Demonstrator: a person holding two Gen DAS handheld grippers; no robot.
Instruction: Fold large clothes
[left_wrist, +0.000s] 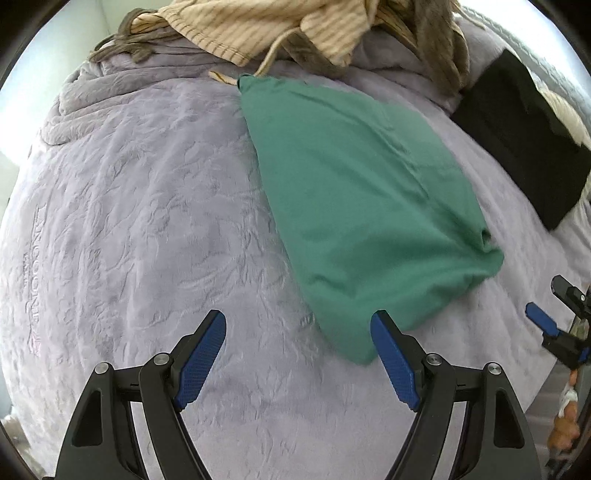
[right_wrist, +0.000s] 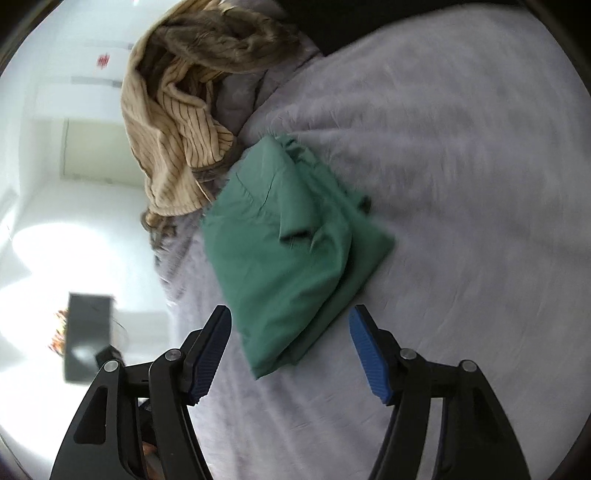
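One folded green garment (left_wrist: 354, 206) lies on the lavender bed cover (left_wrist: 147, 221), just below a striped beige heap (left_wrist: 236, 29); one black cloth (left_wrist: 524, 140) rests beside it. Both left gripper (left_wrist: 298, 363) and right gripper (right_wrist: 290, 356) hover, jaws released, empty.

Folded garment (left_wrist: 362, 199) on blanket (left_wrist: 147, 229), before clothes pile (left_wrist: 258, 29).

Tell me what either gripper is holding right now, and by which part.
Nothing is held. The left gripper and right gripper both stand open above the folded green cloth garment, not touching it.
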